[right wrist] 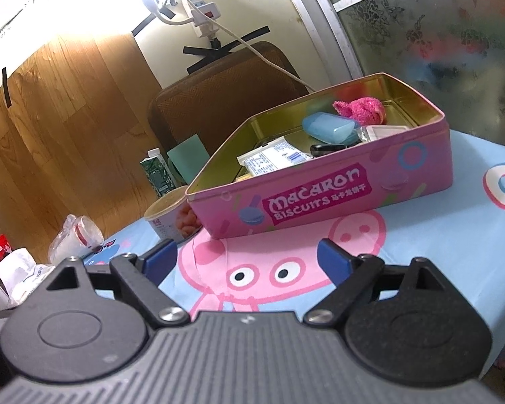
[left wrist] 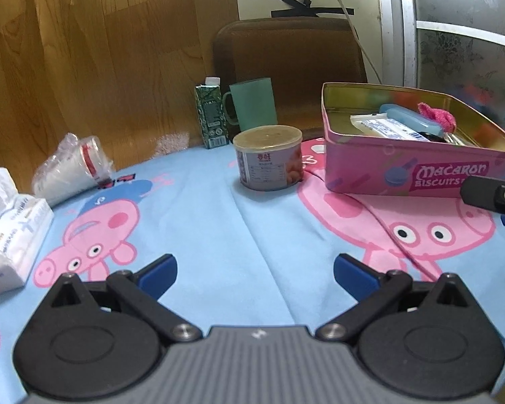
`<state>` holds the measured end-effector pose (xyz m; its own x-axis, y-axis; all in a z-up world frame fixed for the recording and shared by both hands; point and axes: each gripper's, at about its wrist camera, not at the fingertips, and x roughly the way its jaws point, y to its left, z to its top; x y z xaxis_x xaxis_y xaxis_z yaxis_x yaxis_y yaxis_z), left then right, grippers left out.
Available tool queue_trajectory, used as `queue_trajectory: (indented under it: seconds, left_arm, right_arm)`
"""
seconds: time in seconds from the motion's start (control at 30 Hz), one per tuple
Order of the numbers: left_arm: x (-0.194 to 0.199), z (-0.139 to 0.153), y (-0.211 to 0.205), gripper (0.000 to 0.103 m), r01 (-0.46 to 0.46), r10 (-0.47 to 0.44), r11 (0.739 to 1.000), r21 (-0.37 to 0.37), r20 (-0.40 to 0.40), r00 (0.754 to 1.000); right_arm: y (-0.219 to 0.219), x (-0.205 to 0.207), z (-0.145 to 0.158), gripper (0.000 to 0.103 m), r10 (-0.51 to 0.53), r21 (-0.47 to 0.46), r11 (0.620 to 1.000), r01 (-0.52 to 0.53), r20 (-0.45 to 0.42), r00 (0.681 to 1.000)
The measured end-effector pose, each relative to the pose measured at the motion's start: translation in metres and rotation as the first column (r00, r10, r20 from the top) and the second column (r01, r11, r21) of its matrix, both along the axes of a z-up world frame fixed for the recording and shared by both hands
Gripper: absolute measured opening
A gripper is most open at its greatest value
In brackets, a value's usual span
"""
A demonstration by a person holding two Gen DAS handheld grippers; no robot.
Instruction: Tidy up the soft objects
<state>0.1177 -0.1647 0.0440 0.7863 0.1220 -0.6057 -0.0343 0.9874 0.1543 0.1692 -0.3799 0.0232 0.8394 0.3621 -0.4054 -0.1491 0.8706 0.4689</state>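
A pink biscuit tin (left wrist: 404, 168) (right wrist: 336, 181) stands open on the cartoon-pig cloth. Inside lie a pink fluffy cloth (right wrist: 360, 109) (left wrist: 437, 114), a blue case (right wrist: 330, 128) (left wrist: 410, 118) and a white printed packet (right wrist: 272, 160) (left wrist: 383, 128). A white tissue pack (left wrist: 10, 225) (right wrist: 20, 272) lies at the left edge. My left gripper (left wrist: 254, 274) hovers open over bare cloth, nothing between its blue pads. In front of the tin, my right gripper (right wrist: 247, 259) is open and empty; part of it (left wrist: 495, 197) shows in the left wrist view.
A round can (left wrist: 269, 158) (right wrist: 175, 215) sits left of the tin. Behind it stand a green carton (left wrist: 210, 114) (right wrist: 156, 171) and a green mug (left wrist: 250, 102). Wrapped plastic cups (left wrist: 70, 168) (right wrist: 75, 237) lie at the left. A brown chair back (left wrist: 289, 54) rises behind the table.
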Motion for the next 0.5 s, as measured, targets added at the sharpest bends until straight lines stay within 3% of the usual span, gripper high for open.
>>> queue_trajectory:
  seconds: [0.5]
  left_arm:
    - [-0.0001,0.0007,0.0033,0.103,0.018,-0.019,1.000,-0.020,-0.013,1.000]
  right_arm:
    - [0.0024,-0.0044,0.0027,0.092,-0.019,-0.021,1.000,0.019,0.030,0.999]
